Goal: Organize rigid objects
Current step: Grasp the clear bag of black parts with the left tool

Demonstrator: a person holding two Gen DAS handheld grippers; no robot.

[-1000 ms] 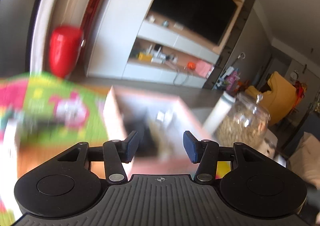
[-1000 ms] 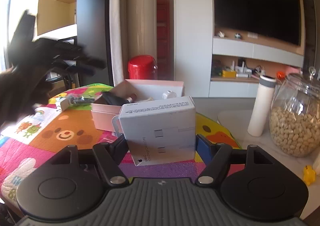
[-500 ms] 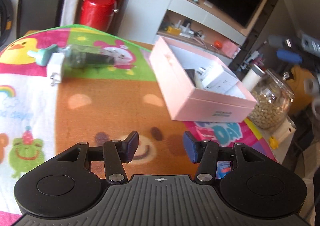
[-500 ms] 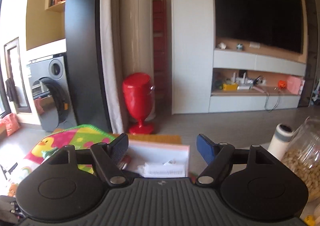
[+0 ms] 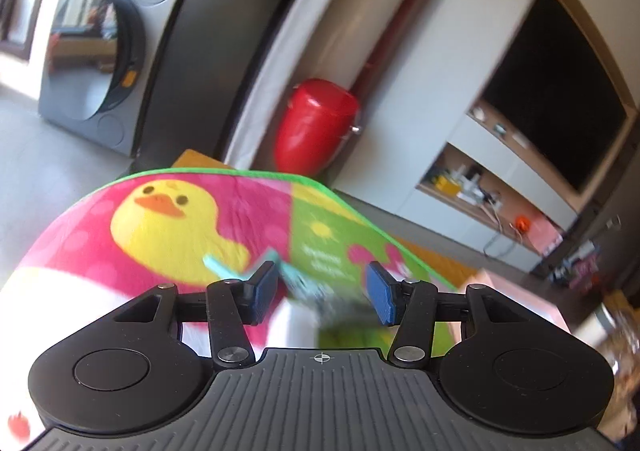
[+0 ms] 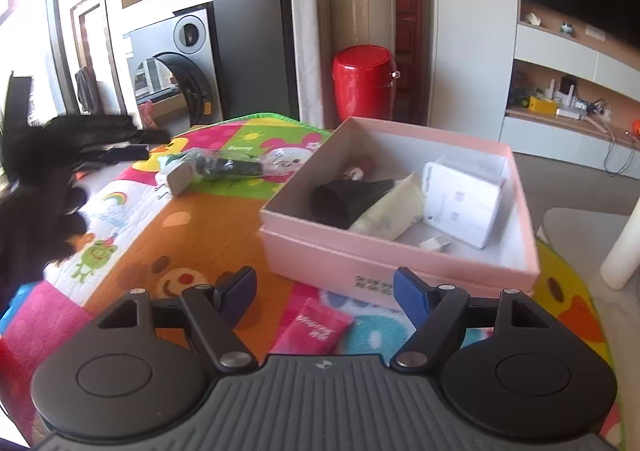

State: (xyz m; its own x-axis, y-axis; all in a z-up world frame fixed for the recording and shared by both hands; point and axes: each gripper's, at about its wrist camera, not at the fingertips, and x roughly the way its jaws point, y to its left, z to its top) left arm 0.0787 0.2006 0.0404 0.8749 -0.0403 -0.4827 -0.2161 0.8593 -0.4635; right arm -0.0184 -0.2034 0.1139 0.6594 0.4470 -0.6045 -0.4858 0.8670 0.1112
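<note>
Colourful kids' play mat (image 6: 208, 227) with ducks, a bear and a rainbow covers the table, and behind it sit a red bin (image 6: 364, 81), a washing machine (image 6: 180, 63) and a big dark TV (image 5: 556, 99) over some shelves.

On the mat stands a pink box (image 6: 400, 263), lid off, already holding a white carton (image 6: 464, 207), a black cone-shaped thing (image 6: 348, 199), a pale pouch (image 6: 390, 211) and a small white plug (image 6: 436, 243). Left of the box, near the mat's far edge, a clear-wrapped dark bottle with a teal cap (image 6: 216, 165) lies on its side with a little white adapter (image 6: 178, 179) just beside it. A pink sachet (image 6: 316, 327) lies flat in front of the box.

Right gripper (image 6: 326, 289) hangs over that sachet — jaws spread, just widened a bit, nothing between the pads. Left gripper (image 5: 322, 291) is also partly open and empty; it's right over the bottle, which is badly blurred in its own view, teal cap poking out between the fingers but no contact visible. A black-gloved hand (image 6: 36, 187) holds it at the left.
</note>
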